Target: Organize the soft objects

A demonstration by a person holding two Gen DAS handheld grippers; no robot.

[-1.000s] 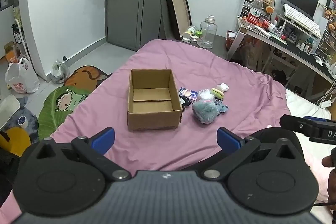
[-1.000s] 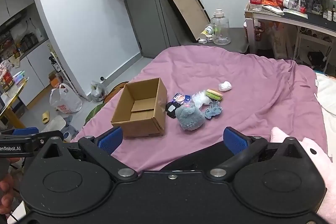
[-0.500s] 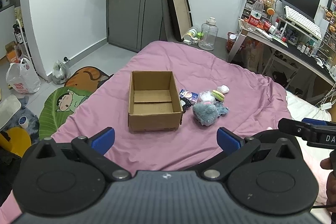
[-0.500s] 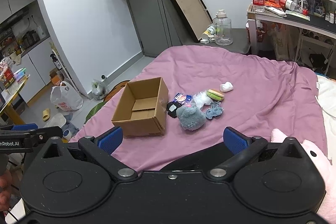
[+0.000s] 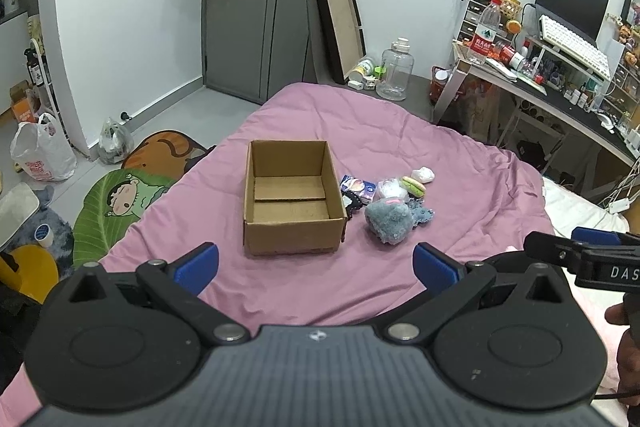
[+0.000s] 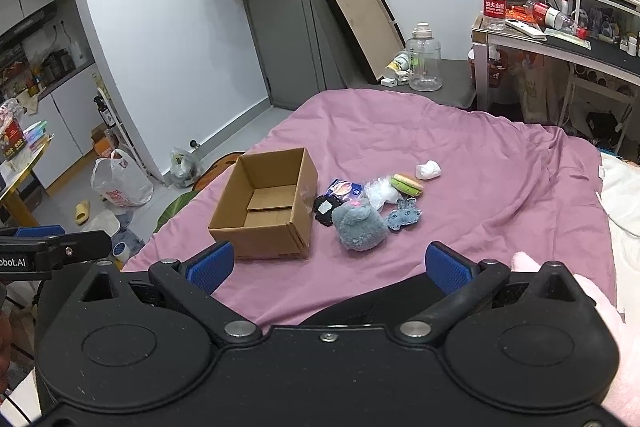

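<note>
The job had not really started yet. A brown cardboard box (image 5: pixel 294 201) sat in the middle of the left wrist picture, on a purple bed cover (image 5: pixel 400 131), and the box was open on top with nothing inside it. Just to the right of the box lay a little heap of soft things. The biggest was a fluffy grey-blue plush (image 5: pixel 390 223), at the near side of the heap. Next to it, on its right, was a small blue toy animal (image 5: pixel 422 214). Behind those were a green and tan squishy burger (image 5: pixel 413 185), a small white lump (image 5: pixel 423 174), a crinkly clear bag with white stuff (image 5: pixel 390 189), a blue packet (image 5: pixel 358 187) and a flat black patch (image 5: pixel 352 203) that was close against the box. The left gripper (image 5: pixel 316 265) was at the bottom of its picture with its blue fingers spread wide and nothing between them. The right gripper (image 6: pixel 328 265) was the same in its own picture: fingers wide apart, holding nothing. Both were well back from the heap and the box. It looked like the getting-ready step, with nothing picked up so far. The next move would likely be for one gripper to go forward and down to the heap. The fluffy plush was nearest and easiest to reach. The fingers would need to go on both sides of it and squeeze softly, then lift it over the box wall and let go inside.
</note>
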